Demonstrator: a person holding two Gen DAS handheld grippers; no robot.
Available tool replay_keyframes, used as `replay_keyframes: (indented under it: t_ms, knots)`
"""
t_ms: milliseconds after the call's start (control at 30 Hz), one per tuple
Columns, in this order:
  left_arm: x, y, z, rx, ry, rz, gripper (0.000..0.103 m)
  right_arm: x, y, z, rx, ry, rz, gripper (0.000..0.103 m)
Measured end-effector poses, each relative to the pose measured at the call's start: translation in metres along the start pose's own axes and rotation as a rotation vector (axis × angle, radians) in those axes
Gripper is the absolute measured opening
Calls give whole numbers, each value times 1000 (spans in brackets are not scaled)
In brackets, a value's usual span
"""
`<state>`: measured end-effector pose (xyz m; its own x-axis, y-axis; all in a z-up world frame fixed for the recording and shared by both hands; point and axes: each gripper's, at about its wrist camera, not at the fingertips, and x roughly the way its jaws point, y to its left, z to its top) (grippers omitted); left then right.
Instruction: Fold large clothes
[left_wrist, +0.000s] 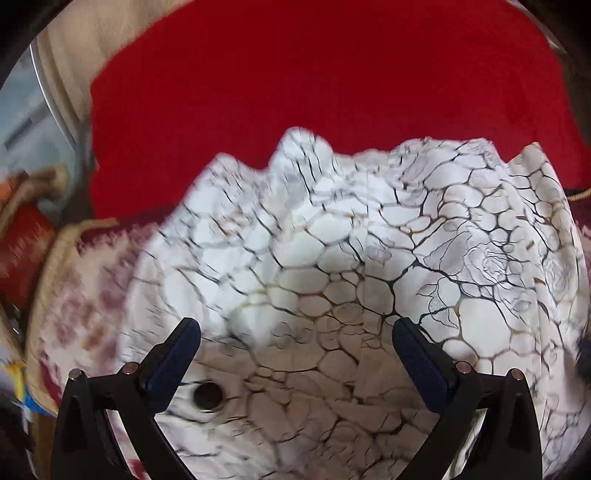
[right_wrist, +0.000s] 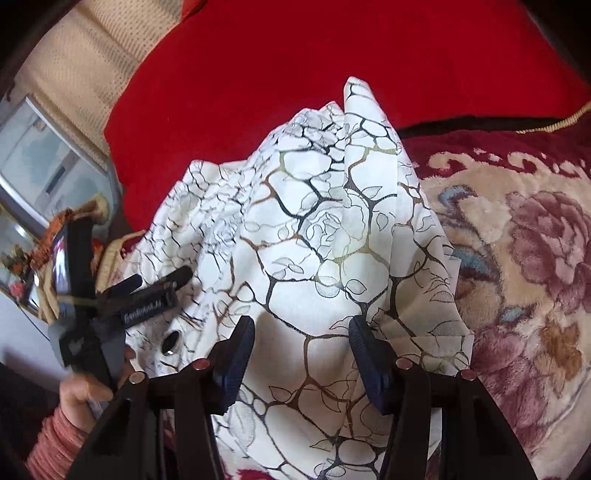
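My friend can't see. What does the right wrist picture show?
A white garment with dark crackle lines lies bunched on a red and flowery blanket. The right gripper has open jaws over it; the left gripper is at the left.

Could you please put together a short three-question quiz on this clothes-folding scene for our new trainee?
1. True or false: the white garment lies flat and neatly folded.
2. What lies under the garment on the right in the right wrist view? A) flowered blanket B) bare wood C) blue towel
3. Fill in: in the left wrist view, the jaws of the left gripper stand ____ above the cloth, near a dark button.

Key
1. False; it is bunched into ridges against the red cloth.
2. A
3. open
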<state>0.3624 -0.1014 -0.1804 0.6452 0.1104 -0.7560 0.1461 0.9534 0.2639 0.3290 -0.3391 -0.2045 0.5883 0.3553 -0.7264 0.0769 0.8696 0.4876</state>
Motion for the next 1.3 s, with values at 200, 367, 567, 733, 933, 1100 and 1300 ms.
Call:
replay_keyframes:
  t_ms: [200,367,567,733,933,1100,1300]
  knots:
    - [-17,32,-12,-17,-95,116,103,-23,12,6,0,-69,60,58]
    - [-4,64,-34,-39,-56,168,103,-14,31,0,-50,-50,43,58]
    - [39,75,-53,-32,79,96,103,18,30,-5,-36,56,-29,58]
    - [15,80,-42,-40,-28,59,103,0,26,-5,-16,-6,-1,58]
    - [2,84,-36,-88,-129,54,103,-24,17,6,36,-140,-12,58]
    - [37,87,-49,-114,25,46,103,12,-3,9,108,-53,-118,58]
    - [23,109,-49,-208,-30,-21,103,8,12,18,60,-115,-114,59]
